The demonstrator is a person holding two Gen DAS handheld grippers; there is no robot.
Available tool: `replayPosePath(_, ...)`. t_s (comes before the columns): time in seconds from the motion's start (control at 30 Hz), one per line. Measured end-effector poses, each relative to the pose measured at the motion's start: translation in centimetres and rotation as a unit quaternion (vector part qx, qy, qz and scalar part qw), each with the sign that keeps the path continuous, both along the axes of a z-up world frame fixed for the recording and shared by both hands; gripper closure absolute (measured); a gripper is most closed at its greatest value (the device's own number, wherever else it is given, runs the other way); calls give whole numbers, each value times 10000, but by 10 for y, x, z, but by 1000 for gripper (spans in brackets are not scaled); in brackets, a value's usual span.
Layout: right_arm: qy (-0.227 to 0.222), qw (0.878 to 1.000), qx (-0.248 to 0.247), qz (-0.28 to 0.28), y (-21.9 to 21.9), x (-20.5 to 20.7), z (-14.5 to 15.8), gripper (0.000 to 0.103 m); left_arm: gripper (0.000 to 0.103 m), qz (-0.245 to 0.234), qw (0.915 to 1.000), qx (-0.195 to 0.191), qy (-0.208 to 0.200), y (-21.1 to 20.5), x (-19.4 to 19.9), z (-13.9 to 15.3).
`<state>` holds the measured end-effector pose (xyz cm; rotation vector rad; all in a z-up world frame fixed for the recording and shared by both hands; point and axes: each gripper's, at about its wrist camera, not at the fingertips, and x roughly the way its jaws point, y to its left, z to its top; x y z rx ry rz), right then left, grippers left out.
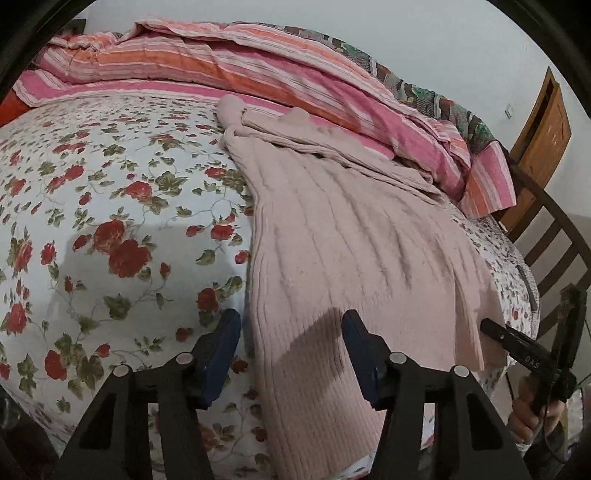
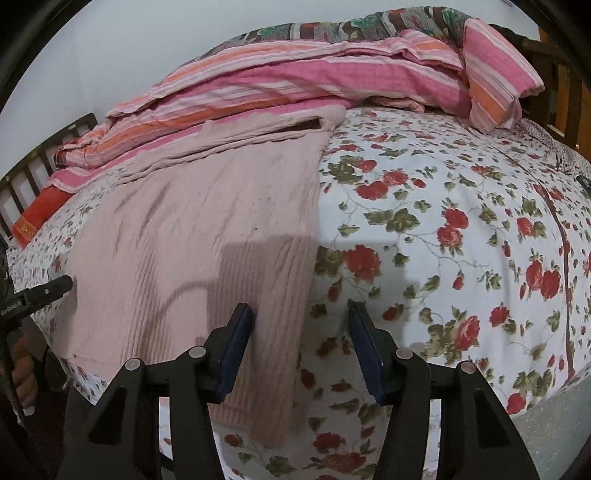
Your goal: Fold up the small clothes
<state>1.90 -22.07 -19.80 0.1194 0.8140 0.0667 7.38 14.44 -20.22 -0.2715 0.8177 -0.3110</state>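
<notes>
A pale pink ribbed knit garment [image 1: 343, 236] lies spread flat on the flowered bedsheet [image 1: 110, 177], its far end rumpled against the quilt. My left gripper [image 1: 291, 328] is open over the garment's near left corner, one fingertip over the sheet and the other over the knit. My right gripper [image 2: 301, 321] is also open and straddles the near right edge of the garment [image 2: 192, 229]. Neither pair of pads presses the cloth. Each wrist view catches the other gripper at its side: the right gripper [image 1: 517, 350] and the left gripper [image 2: 40, 291].
A pink and orange striped quilt [image 1: 221, 62] is heaped along the far side of the bed, with a patterned blanket [image 2: 332, 29] behind it. A dark wooden bed frame [image 1: 554, 236] and a wooden door [image 1: 543, 125] stand at the right. A red pillow [image 2: 40, 210] lies at the left.
</notes>
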Motion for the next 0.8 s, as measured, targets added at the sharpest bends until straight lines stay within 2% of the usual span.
replayPosePath(0.03,-1,10000,-25,29,2,1,0,59,61,62,10000,-20,-7,0,0,0)
replayPosePath(0.13,-39,9993,-84,372,10,1,3,93,96,175,9997,-189,50,8,1,1)
replayPosePath(0.2,-365,9988,-154,279,7,-8,11,98,96,290,9988,-385,-106,19,-2,8)
replayPosePath(0.27,-544,9980,302,129,-10,-14,17,98,97,323,9978,-554,-141,29,-3,12)
replayPosePath(0.37,-300,9970,691,-150,-30,-10,8,98,96,261,9974,-670,85,34,0,7)
replayPosePath(0.47,-94,9971,734,-154,-31,-8,1,95,94,217,9984,-439,268,26,0,-2)
replayPosePath(0.5,-85,9973,722,-122,-29,-10,1,93,92,167,9983,-460,324,24,0,-5)
replayPosePath(0.57,-120,9971,746,-13,-26,-12,4,88,82,41,9973,-583,443,21,-2,-12)
replayPosePath(0.67,-49,9971,743,126,-22,-13,4,78,74,-74,9974,-621,360,18,-10,-13)
replayPosePath(0.8,86,9963,816,252,-18,-19,-3,78,72,-270,9968,-668,354,13,-23,-13)
